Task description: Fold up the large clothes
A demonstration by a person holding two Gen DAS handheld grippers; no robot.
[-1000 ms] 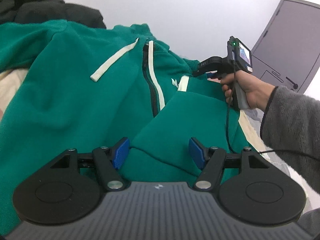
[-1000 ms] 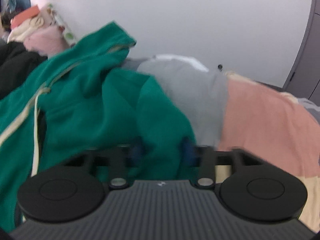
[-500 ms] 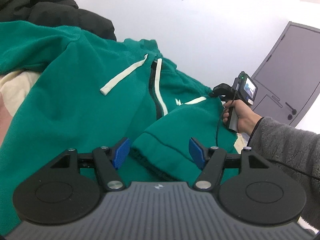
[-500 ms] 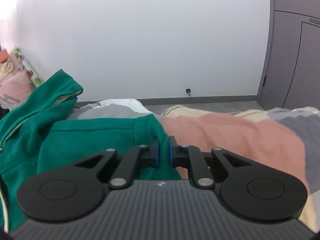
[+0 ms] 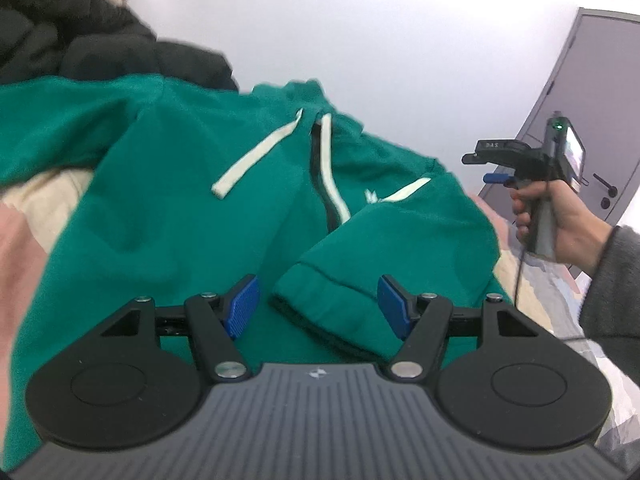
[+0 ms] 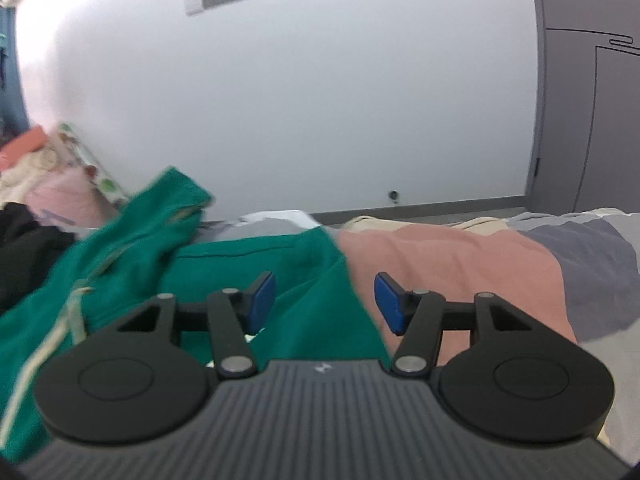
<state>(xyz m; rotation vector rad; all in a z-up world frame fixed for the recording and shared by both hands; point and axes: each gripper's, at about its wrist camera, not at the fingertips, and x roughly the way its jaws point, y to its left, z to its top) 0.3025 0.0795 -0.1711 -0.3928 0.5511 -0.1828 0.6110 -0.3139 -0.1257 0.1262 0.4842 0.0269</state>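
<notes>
Right gripper [image 6: 325, 300] has just been opening its jaws; they stand apart w/ nothing pinched, only the edge of the green hoodie [image 5: 168, 208] lying below and between the pads. From the left wrist view the same gripper hangs in the air off the hoodie's right side, in the person's hand [image 5: 560, 220]. Left gripper [image 5: 318, 306] is spread wide too, pads either side of the sleeve cuff [image 5: 328, 304] but not pressing on it, as far as I can see.

Biggest thing first: the bed cover [image 6: 460, 256], pink, grey and cream patches, w/ the hoodie spread across it, front up, zip running down the middle. A black garment [image 5: 80, 48] is heaped behind it near the wall.

Progress, my read: one sleeve [image 5: 400, 240] is folded in across the chest, cuff resting close to the zip, so that fold looks done. Other side of the hoodie lies wide and rumpled on the left of the left view, not folded in yet. Body hasn't been doubled bottom to top either. Hood end is bunched up by the wall, needs flattening. So early to mid stage, prob. a third done.

Small stuff: two cream drawstrings [image 5: 256, 160], one lying loose on the chest, one along the zip; they'd want tucking in before the final fold.
</notes>
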